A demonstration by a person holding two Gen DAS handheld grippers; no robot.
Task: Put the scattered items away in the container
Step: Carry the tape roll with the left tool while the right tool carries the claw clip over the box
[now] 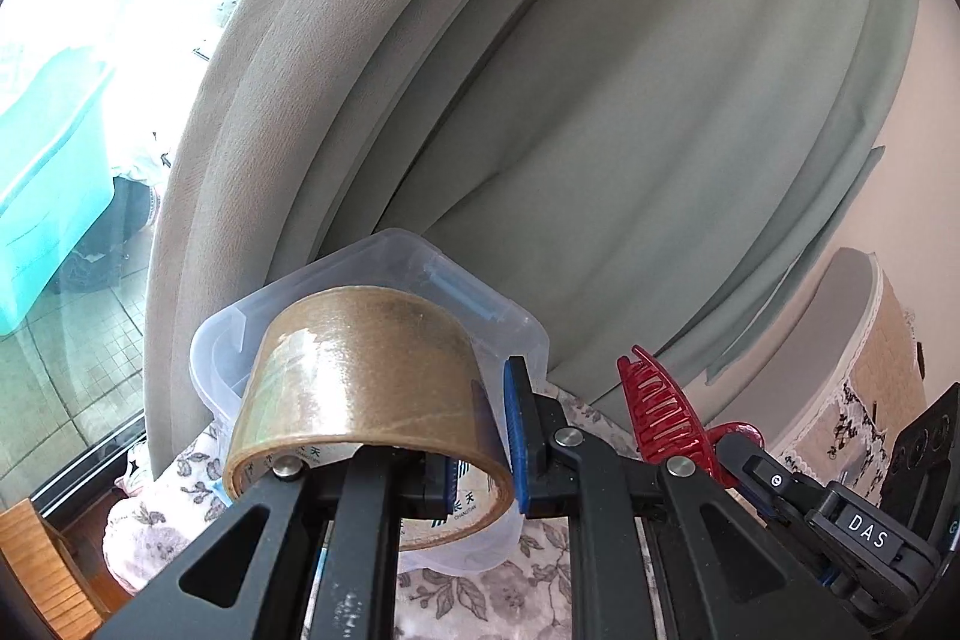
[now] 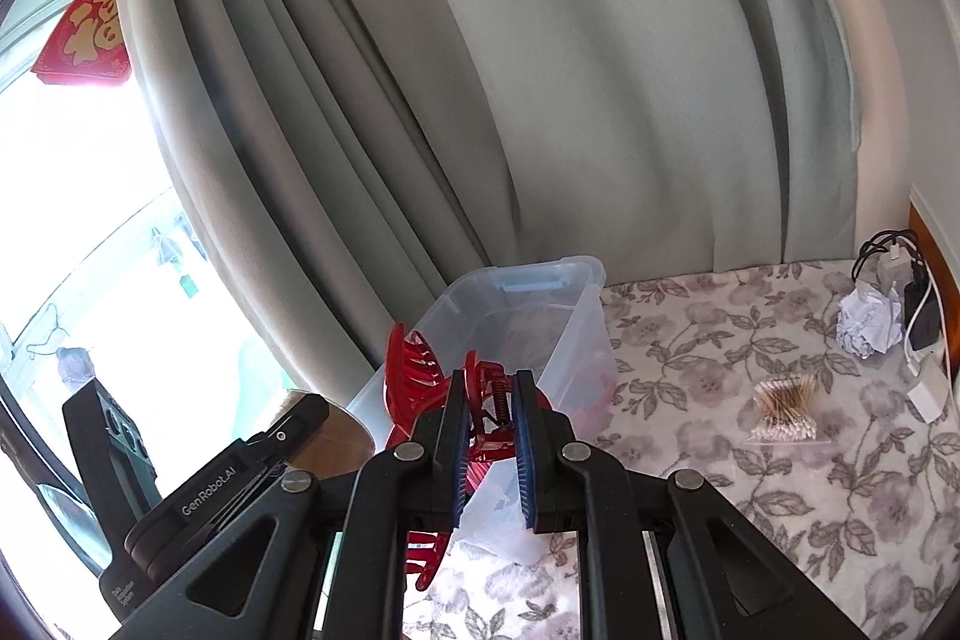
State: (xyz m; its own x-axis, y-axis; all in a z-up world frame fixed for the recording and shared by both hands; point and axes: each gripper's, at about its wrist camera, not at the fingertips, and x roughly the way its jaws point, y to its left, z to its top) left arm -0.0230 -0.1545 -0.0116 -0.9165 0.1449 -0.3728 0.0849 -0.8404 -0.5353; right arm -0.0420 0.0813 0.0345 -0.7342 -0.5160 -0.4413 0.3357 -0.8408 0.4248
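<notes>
1. My left gripper (image 1: 480,460) has its jaws clamped on the tape (image 1: 360,388) wall, hanging near the bin (image 1: 516,334).
2. My right gripper (image 2: 489,436) pinches the red clip (image 2: 480,400), also near the rim.
3. I'd centre each over the bin's opening before letting go, one at a time.
4. Swabs (image 2: 783,415) and paper (image 2: 870,325) wait on the bed (image 2: 690,328).

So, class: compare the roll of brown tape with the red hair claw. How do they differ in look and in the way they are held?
The tape roll is a smooth brown ring; the hair claw is glossy red with curved teeth. The left tool pinches the tape roll's wall, one finger inside the ring; the right tool clamps the hair claw at its spring hinge. Both are carried near the clear plastic container.
</notes>
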